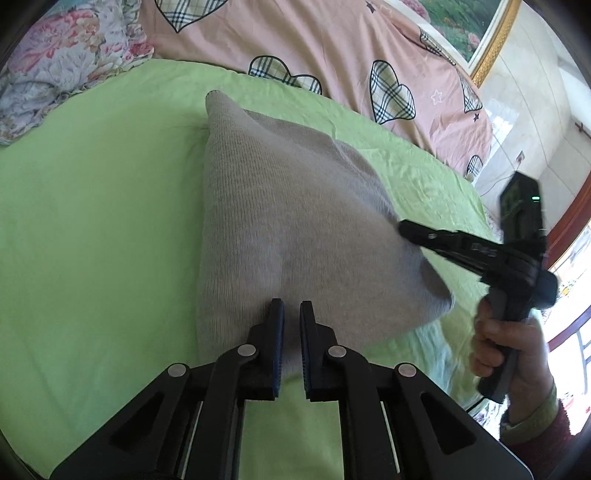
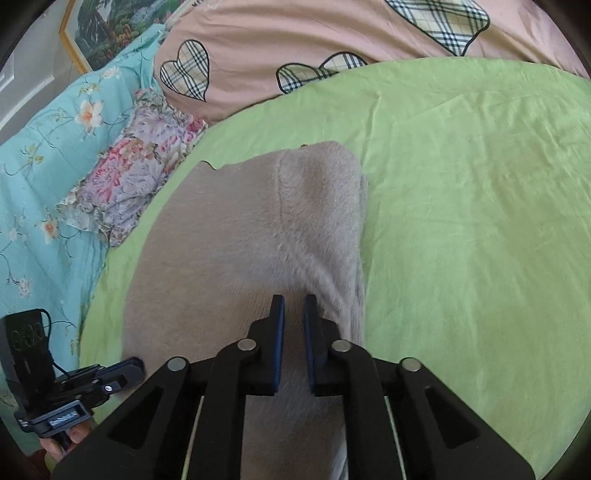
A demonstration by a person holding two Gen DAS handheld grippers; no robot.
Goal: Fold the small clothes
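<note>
A small grey knit garment lies on a green sheet, part of it lifted off the sheet. My left gripper is shut on the garment's near edge, cloth between the pads. My right gripper shows at the right of the left wrist view, held by a hand, its tips pinching the garment's right side. In the right wrist view my right gripper is shut on the same garment, which drapes away from it over the green sheet. The left gripper shows at the lower left there.
A pink quilt with plaid hearts lies along the far side of the bed. A floral pillow and a turquoise floral cover lie to one side. A framed picture hangs on the wall.
</note>
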